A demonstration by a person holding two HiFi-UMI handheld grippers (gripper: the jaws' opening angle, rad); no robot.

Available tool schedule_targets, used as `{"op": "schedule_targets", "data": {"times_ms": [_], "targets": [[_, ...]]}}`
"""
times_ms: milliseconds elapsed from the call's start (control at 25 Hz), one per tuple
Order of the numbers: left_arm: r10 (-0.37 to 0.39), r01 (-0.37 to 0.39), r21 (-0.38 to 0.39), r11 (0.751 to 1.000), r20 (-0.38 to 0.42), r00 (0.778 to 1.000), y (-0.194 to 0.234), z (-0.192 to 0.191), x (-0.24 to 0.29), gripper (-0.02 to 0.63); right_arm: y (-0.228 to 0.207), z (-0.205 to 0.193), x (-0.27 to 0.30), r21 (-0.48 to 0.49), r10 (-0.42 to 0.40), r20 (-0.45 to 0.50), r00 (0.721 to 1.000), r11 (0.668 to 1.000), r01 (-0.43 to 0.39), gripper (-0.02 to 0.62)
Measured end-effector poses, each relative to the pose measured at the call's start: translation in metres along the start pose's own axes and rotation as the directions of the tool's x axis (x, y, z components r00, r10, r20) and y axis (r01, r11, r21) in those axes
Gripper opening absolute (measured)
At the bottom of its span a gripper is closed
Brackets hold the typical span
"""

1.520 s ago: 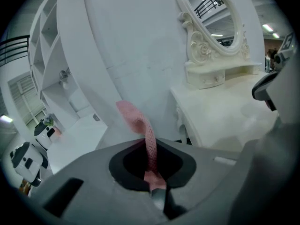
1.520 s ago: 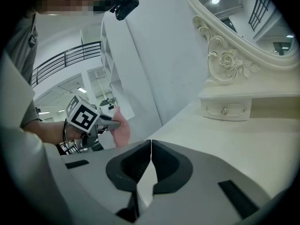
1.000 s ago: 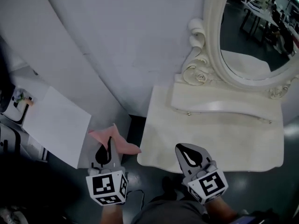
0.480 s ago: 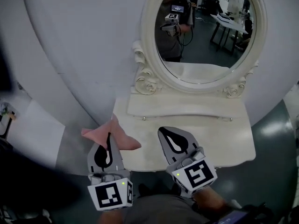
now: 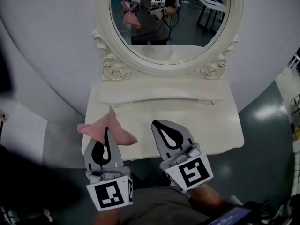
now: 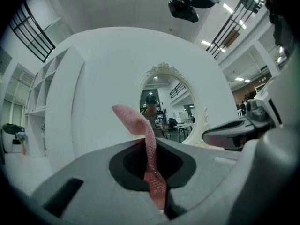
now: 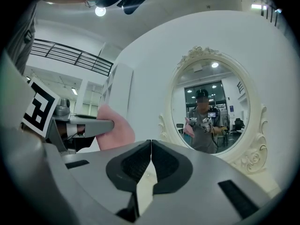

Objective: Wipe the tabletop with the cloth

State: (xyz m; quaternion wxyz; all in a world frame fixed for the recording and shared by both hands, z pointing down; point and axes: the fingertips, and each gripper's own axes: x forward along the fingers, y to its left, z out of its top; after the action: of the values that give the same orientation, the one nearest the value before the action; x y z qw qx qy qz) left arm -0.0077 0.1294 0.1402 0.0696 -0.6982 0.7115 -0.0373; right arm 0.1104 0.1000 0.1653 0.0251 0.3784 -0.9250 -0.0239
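A pink cloth [image 5: 108,131] hangs from my left gripper [image 5: 106,131], which is shut on it above the front left corner of the white dressing tabletop [image 5: 206,128]. In the left gripper view the cloth [image 6: 149,154] runs up between the closed jaws. My right gripper [image 5: 165,130] is shut with nothing in it, held over the front middle of the tabletop. In the right gripper view its jaws [image 7: 151,146] meet, and the cloth [image 7: 115,131] shows at the left.
An oval mirror [image 5: 168,18] in an ornate white frame stands at the back of the table on a low raised shelf [image 5: 164,97]. A curved white wall rises behind it. Dark floor [image 5: 272,125] lies to the right and a white panel [image 5: 23,132] to the left.
The view has swung to the right, so the table and mirror now sit centred. Both grippers keep their hold and now hang over the table's front edge.
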Motion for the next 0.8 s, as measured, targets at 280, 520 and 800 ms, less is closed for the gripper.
{"op": "schedule_targets", "data": {"times_ms": [280,520,800], "targets": [[-0.023,0.023,0.011,1.0,-0.009,1.0,-0.039,0.0,0.004,0.02,-0.023,-0.007,-0.022,0.003,-0.009,-0.002,1.0,1.0,0.009,0.014],[-0.041,0.041,0.011,0.999,-0.039,0.998,-0.056,-0.004,0.008,0.02,-0.039,-0.011,-0.03,0.019,-0.025,0.001,1.0,1.0,0.025,0.014],[-0.045,0.046,0.023,0.999,-0.052,0.998,-0.06,-0.005,0.012,0.02,-0.044,-0.012,-0.029,0.029,-0.027,0.003,1.0,0.999,0.027,0.014]]}}
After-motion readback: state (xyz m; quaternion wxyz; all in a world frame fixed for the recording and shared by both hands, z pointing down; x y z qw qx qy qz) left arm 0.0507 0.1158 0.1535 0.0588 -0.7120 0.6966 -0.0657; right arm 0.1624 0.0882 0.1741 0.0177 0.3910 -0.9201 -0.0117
